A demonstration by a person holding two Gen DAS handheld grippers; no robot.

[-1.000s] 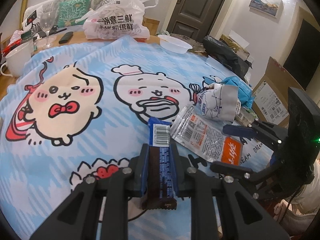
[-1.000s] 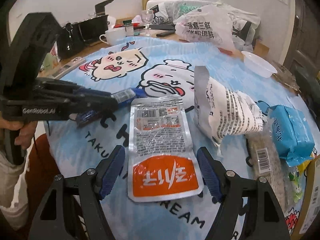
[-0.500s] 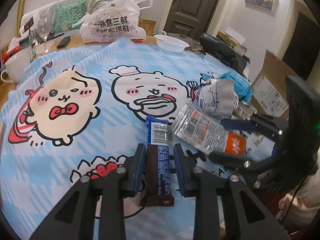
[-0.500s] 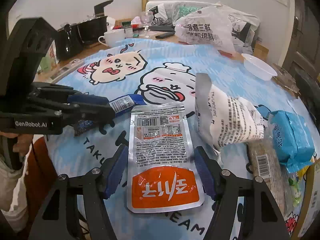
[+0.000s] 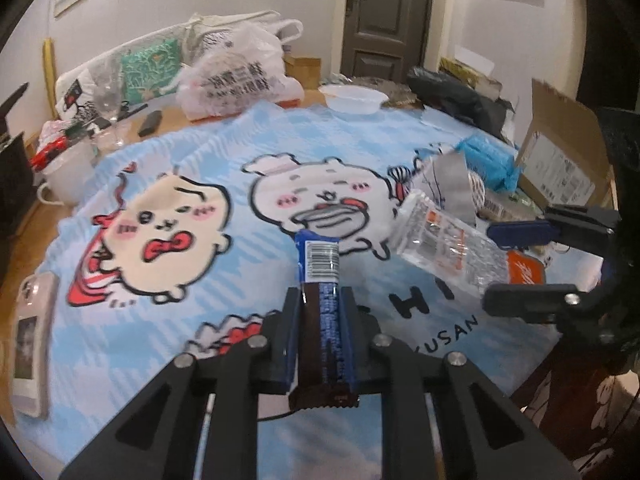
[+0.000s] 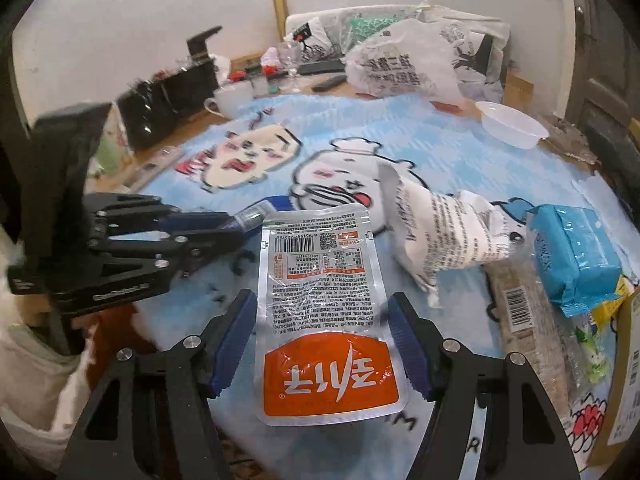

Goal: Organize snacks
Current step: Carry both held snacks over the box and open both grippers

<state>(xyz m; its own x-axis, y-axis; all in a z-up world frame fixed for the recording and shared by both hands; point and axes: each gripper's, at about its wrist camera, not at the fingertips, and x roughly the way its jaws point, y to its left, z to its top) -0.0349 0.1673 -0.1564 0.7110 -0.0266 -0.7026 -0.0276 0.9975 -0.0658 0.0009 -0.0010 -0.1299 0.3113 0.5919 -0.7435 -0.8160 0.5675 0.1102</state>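
A blue and brown snack bar with a barcode end is clamped between the pads of my left gripper, which is shut on it and holds it off the cartoon tablecloth. In the right wrist view the bar pokes out of the left gripper at the left. My right gripper presses on both side edges of a clear pouch with an orange label. From the left wrist view the pouch hangs tilted above the cloth in the right gripper.
A crumpled white packet, a blue pack and a long barcoded packet lie to the right. A cardboard box stands beyond them. At the back are a white bowl, a plastic bag and a mug.
The right fingers closed in on the pouch's edges and lifted it off the cloth. The left gripper rose a little and tilted with the bar still in it.
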